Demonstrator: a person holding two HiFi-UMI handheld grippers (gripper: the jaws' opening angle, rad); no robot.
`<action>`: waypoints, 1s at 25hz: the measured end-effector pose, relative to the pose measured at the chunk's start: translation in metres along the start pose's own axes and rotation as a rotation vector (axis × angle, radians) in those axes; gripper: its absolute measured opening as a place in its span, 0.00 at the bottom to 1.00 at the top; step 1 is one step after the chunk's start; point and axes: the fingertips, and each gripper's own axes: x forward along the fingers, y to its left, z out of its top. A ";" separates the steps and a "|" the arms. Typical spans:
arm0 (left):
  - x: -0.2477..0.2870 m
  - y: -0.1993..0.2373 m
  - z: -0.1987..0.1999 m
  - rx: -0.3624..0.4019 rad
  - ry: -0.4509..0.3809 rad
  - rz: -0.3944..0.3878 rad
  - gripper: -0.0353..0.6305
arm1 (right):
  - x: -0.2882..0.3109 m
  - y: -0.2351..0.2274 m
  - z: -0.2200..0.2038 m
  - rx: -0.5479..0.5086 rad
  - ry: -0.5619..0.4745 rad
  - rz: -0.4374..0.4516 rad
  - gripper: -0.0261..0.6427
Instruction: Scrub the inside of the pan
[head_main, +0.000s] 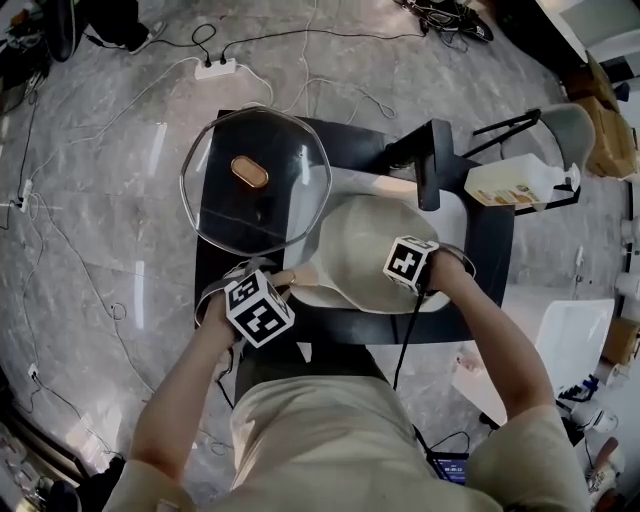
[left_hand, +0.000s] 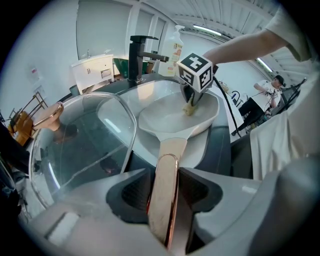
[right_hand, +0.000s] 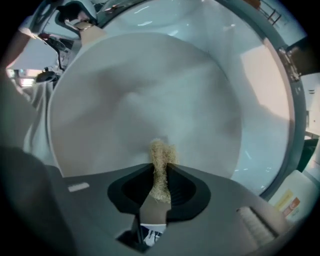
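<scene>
A cream-white pan rests over the white sink. Its pale handle with a coppery edge runs toward me, and my left gripper is shut on it. In the head view that gripper sits at the pan's near left. My right gripper is shut on a tan fibrous scrubber, whose tuft sticks out over the pan's inner floor. In the left gripper view the right gripper holds the scrubber down inside the pan, near its right side. In the head view the right gripper is above the pan's right part.
A large glass lid with a copper knob lies left of the sink. A black faucet stands behind the pan. A soap bottle stands by the faucet. Cables and a power strip lie on the marble floor.
</scene>
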 end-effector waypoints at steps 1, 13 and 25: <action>0.000 0.000 0.000 -0.002 0.002 -0.001 0.33 | -0.002 0.013 0.000 -0.003 0.003 0.044 0.16; 0.002 0.001 -0.003 0.008 0.006 0.011 0.33 | -0.031 0.085 0.107 0.076 -0.436 0.466 0.16; -0.001 0.000 0.001 -0.001 -0.012 0.033 0.34 | 0.001 -0.026 0.145 0.140 -0.493 -0.059 0.16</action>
